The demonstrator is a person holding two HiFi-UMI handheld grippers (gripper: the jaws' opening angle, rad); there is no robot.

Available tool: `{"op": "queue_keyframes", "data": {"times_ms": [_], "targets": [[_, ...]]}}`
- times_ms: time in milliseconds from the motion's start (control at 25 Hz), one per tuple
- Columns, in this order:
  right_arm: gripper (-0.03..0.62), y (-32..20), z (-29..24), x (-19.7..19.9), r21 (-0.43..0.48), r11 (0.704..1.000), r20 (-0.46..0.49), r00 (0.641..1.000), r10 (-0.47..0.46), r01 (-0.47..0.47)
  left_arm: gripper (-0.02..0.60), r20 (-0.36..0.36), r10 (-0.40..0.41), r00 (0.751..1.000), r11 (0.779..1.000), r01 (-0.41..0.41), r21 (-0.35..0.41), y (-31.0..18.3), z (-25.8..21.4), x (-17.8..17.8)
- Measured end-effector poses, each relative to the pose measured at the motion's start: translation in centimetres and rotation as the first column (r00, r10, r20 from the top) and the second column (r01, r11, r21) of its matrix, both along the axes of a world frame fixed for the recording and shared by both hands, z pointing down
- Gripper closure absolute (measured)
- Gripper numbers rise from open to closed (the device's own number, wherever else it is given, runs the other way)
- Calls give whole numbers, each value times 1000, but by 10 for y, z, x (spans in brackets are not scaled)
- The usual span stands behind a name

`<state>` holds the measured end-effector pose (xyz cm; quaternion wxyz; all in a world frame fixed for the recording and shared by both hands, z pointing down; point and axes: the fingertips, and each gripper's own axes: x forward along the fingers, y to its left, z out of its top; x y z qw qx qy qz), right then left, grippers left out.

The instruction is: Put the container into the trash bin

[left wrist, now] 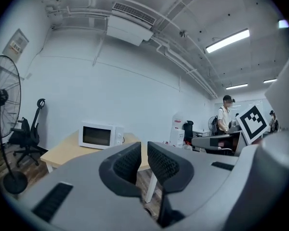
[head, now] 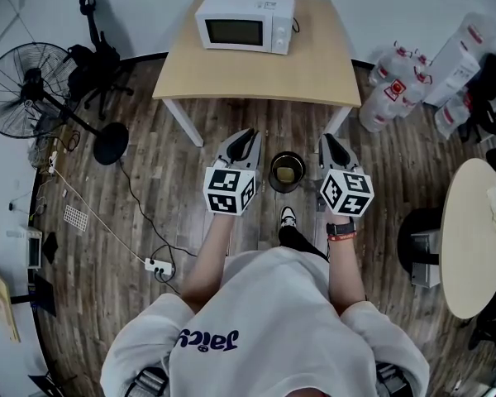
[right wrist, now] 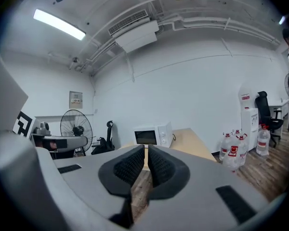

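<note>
Though it looks small and light, the container (head: 287,174) already lies in the bin (head: 272,172) on the floor, between the left gripper (head: 246,141) and right gripper (head: 331,145). Both jaws are nearly closed, empty. Its rim would suit gripping. The table (head: 314,73) legs stand just beyond; the sides offer room.

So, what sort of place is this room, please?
Probably an office or a lab workroom: a microwave stands on a wooden table, with large water bottles beside it, a standing fan, and an office chair.
</note>
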<state>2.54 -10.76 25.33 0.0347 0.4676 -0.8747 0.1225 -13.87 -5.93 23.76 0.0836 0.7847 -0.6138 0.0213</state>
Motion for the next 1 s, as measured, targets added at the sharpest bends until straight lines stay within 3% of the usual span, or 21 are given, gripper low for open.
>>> {"op": "queue_keyframes", "data": {"times_ms": [400, 1000], "targets": [[579, 4, -12, -5, 44, 999, -5, 1000, -7, 7, 560, -9, -6, 1000, 1000, 6, 28, 1, -5, -6], [580, -2, 5, -8, 7, 1000, -30, 999, -15, 15, 560, -15, 3, 1000, 1000, -3, -13, -14, 14, 1]]}}
